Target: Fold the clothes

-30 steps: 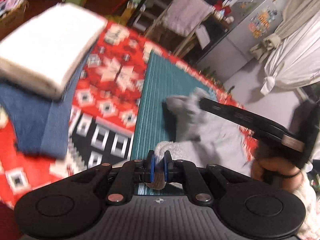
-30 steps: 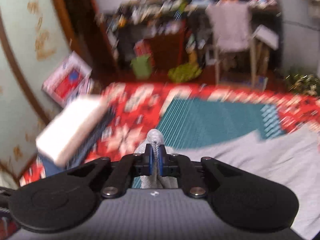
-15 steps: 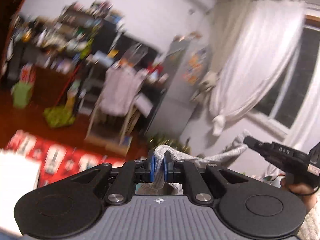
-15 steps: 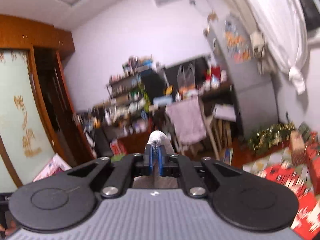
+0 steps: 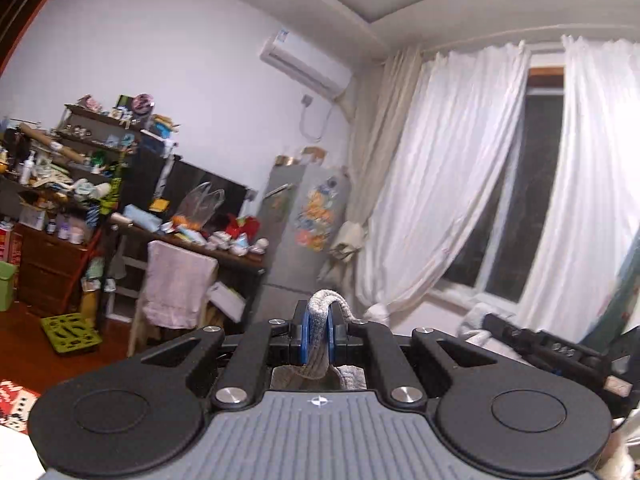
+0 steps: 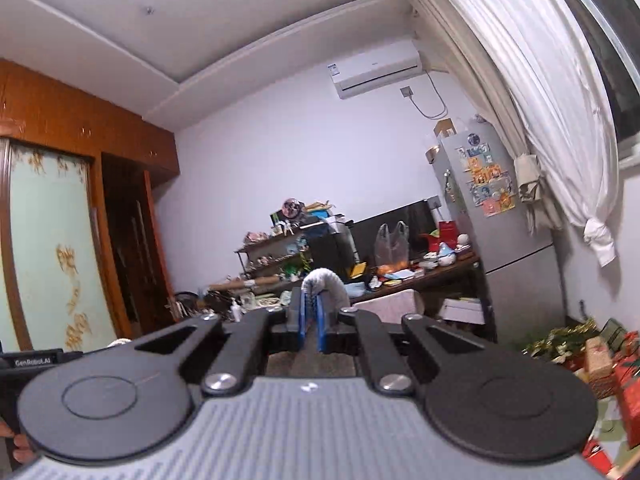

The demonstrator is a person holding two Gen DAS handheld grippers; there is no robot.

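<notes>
Both cams tilted up at the room, no work surface in view. Curtains (image 5: 452, 176): white, sheer, draped in long folds, one knotted low. Wardrobe (image 6: 52, 240): brown wood, frosted pale-green panel with gold motif. Fridge (image 6: 504, 236): grey metal, boxy, door covered in stickers, small boxes on top. AC unit (image 6: 376, 68): white, oblong, high on the wall. Table (image 5: 224, 254): dark, long, cluttered top; clear plastic bag (image 5: 200, 204) standing on it with orange items inside, rest of the clutter too small to sort. Shelf (image 5: 84, 140) packed with bottles and odds. Chair (image 5: 176, 288) with a pale pink towel hung over its back. Green plastic crate (image 5: 72, 334), flat, gridded, on the wood floor. Garment (image 5: 320, 334): grey knit, ribbed edge, held up in the air between the two grippers, body hangs below out of view. Left gripper (image 5: 318, 338): level, pointing at the fridge, jaws clamped on a bunched loop of the knit that pokes up above the blue pads. Right gripper (image 6: 310, 324): pitched up, jaws narrow, pinching another fold that curls over to the right.
</notes>
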